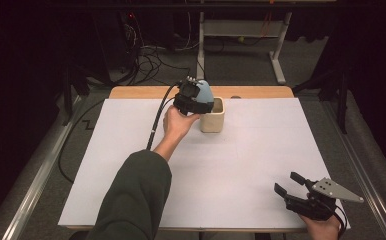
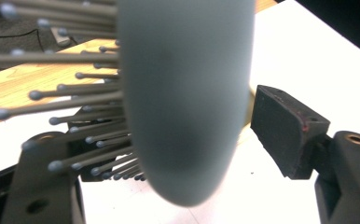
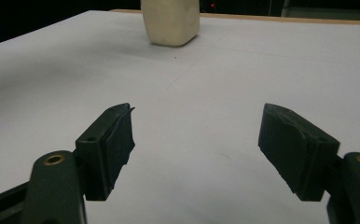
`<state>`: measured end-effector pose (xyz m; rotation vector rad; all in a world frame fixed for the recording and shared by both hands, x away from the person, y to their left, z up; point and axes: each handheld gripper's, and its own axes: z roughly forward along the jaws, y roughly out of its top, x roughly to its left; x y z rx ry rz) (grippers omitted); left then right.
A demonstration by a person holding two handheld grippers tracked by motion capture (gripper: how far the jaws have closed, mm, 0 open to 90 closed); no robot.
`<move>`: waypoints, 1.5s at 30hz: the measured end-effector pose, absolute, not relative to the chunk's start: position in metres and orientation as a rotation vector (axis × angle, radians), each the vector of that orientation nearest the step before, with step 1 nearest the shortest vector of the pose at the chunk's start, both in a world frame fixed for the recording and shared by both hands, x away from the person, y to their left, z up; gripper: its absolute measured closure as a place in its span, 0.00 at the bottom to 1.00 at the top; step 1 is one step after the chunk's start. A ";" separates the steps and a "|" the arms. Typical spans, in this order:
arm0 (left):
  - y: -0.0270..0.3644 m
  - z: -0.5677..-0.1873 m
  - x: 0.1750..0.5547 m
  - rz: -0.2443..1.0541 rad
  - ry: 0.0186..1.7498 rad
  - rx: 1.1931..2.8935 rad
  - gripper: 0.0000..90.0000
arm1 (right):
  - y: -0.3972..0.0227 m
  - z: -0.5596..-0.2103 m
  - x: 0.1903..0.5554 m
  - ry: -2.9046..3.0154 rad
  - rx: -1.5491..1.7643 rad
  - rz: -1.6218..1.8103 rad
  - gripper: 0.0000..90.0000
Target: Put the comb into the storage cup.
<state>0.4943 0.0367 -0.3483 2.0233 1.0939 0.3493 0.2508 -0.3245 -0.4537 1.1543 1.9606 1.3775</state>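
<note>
A person sits at a table covered by a white sheet (image 1: 231,165), holding a two-jaw gripper in each hand.

Nearest the person, at the close right corner of the sheet, the right gripper (image 1: 292,183) rests low over the white surface in the right hand (image 1: 323,227). Its two black jaws stand wide apart with bare sheet between them, so it is released and grasps nothing. In the right gripper view, the cream cup (image 3: 170,21) stands well ahead of these jaws, slightly to their left, on the far part of the sheet.

Farther out, a green sleeve (image 1: 131,200) leads to the left hand (image 1: 177,124), which holds the left gripper (image 1: 201,100) raised at the far middle of the table, just beside the cup (image 1: 212,115) and over its near-left rim. A blue-grey hairbrush (image 1: 204,90) stands between this gripper's jaws. In the left gripper view, the brush's smooth grey back (image 2: 187,93) fills the space ahead of the camera, with its ball-tipped bristles (image 2: 66,102) pointing toward the left jaw. The right jaw's pad stands clear of the brush with a gap of white sheet showing, so the left gripper is released rather than clenched, the brush loose between its jaws.

Beyond the cup, a strip of bare wooden tabletop (image 1: 261,92) shows at the far edge
</note>
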 end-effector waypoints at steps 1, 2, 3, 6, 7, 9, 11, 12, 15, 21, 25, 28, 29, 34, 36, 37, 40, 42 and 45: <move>0.037 -0.348 0.494 0.340 1.088 2.020 0.27 | -0.324 -0.454 0.251 1.962 1.155 1.377 0.30; 0.038 -0.348 0.494 0.335 1.084 2.023 0.26 | -0.324 -0.454 0.251 1.963 1.155 1.376 0.30; 0.038 -0.348 0.494 0.335 1.082 2.028 0.24 | -0.324 -0.454 0.251 1.964 1.155 1.376 0.30; 0.040 -0.348 0.492 0.345 1.079 2.026 0.23 | -0.324 -0.454 0.251 1.966 1.154 1.375 0.30; 0.040 -0.348 0.492 0.348 1.081 2.025 0.22 | -0.324 -0.454 0.251 1.966 1.153 1.374 0.30; 0.042 -0.348 0.491 0.353 1.084 2.022 0.22 | -0.324 -0.454 0.251 1.965 1.153 1.376 0.30; 0.045 -0.347 0.490 0.356 1.085 2.027 0.21 | -0.324 -0.454 0.251 1.965 1.153 1.374 0.30; 0.045 -0.347 0.490 0.356 1.087 2.026 0.20 | -0.323 -0.454 0.251 1.965 1.153 1.376 0.30; 0.048 -0.347 0.489 0.357 1.085 2.025 0.20 | -0.324 -0.454 0.251 1.965 1.154 1.375 0.30; 0.054 -0.348 0.488 0.348 1.089 2.012 0.20 | -0.325 -0.454 0.251 1.962 1.158 1.377 0.30; 0.057 -0.348 0.485 0.343 1.083 2.006 0.20 | -0.325 -0.454 0.250 1.960 1.160 1.377 0.30; 0.059 -0.348 0.482 0.341 1.078 2.006 0.20 | -0.325 -0.454 0.250 1.960 1.160 1.377 0.30; 0.060 -0.349 0.482 0.340 1.078 2.006 0.20 | -0.325 -0.454 0.250 1.960 1.158 1.375 0.30; 0.067 -0.350 0.477 0.342 1.081 2.006 0.21 | -0.324 -0.454 0.251 1.962 1.155 1.374 0.30; 0.071 -0.351 0.474 0.347 1.083 2.004 0.21 | -0.324 -0.454 0.251 1.966 1.157 1.373 0.30; 0.072 -0.351 0.473 0.345 1.086 2.000 0.21 | -0.324 -0.454 0.251 1.969 1.156 1.372 0.30; 0.078 -0.353 0.470 0.346 1.089 1.992 0.21 | -0.323 -0.453 0.250 1.968 1.150 1.375 0.30; 0.080 -0.353 0.468 0.347 1.091 1.993 0.21 | -0.323 -0.453 0.250 1.967 1.153 1.377 0.30; 0.084 -0.352 0.466 0.358 1.100 1.991 0.22 | -0.323 -0.454 0.251 1.969 1.152 1.373 0.30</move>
